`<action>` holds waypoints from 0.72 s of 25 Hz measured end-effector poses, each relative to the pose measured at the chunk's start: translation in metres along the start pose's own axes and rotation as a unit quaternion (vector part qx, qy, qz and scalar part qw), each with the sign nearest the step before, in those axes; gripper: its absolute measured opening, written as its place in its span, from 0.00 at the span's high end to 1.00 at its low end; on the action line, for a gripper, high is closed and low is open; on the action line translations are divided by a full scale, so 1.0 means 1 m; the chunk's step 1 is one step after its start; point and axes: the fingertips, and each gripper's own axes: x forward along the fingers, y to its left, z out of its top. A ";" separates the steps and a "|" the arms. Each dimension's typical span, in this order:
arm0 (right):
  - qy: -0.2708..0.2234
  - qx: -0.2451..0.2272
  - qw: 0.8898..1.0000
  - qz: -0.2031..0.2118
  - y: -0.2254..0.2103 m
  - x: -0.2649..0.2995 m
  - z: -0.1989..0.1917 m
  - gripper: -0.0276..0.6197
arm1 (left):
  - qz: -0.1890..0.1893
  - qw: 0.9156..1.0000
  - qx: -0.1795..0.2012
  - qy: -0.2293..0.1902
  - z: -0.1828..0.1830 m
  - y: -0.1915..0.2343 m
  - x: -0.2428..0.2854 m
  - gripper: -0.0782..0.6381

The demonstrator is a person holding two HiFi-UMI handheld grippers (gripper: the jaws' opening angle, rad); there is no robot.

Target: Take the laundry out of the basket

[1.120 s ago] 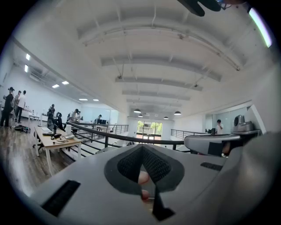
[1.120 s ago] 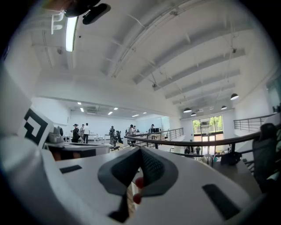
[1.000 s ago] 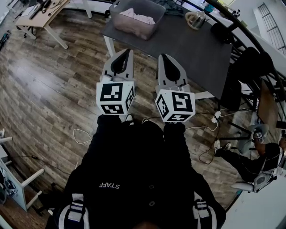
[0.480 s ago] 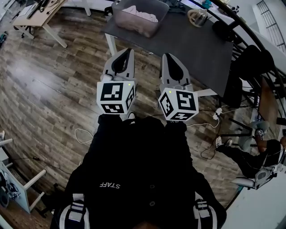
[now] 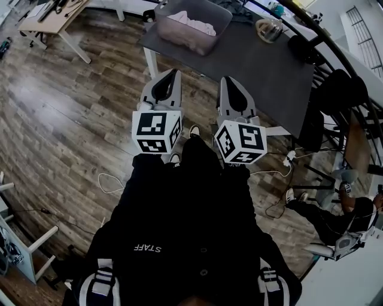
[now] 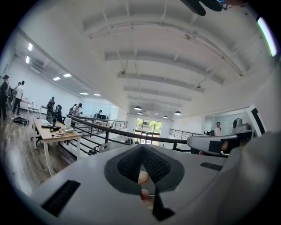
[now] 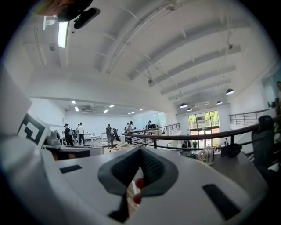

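Observation:
A clear plastic basket [image 5: 210, 37] stands on the near-left corner of a dark table [image 5: 263, 69], with pale laundry [image 5: 190, 23] heaped inside it. Both grippers are held side by side over the wooden floor, short of the table. In the head view my left gripper [image 5: 175, 72] points toward the table's corner and is shut with nothing in it. My right gripper [image 5: 224, 79] reaches just over the table's near edge, also shut and holding nothing. In the left gripper view [image 6: 141, 148] and the right gripper view [image 7: 140, 150] the jaws meet, aimed up at the ceiling and railing.
A glass kettle [image 5: 267, 28] and a dark object [image 5: 299, 43] stand at the table's far side. There is a wooden desk [image 5: 51, 18] at far left and a black chair [image 5: 338, 95] to the right. Cables [image 5: 109, 182] trail on the floor, and a seated person [image 5: 350, 212] is at lower right.
The table and basket have slid slightly right in the head view. A shoe now shows between the two gripper cubes. Both grippers stay shut and empty.

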 end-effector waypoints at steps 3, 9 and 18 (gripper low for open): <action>0.001 0.010 1.000 0.006 -0.008 0.021 -0.004 0.94 | 0.009 1.000 0.002 0.006 -0.004 0.010 0.017 0.89; -0.002 0.023 0.999 0.027 -0.026 0.090 -0.007 0.94 | 0.034 0.999 0.011 0.008 -0.002 0.042 0.072 0.89; 0.003 0.020 0.998 0.067 -0.083 0.221 0.013 0.94 | 0.064 0.998 0.013 0.008 0.023 0.075 0.208 0.89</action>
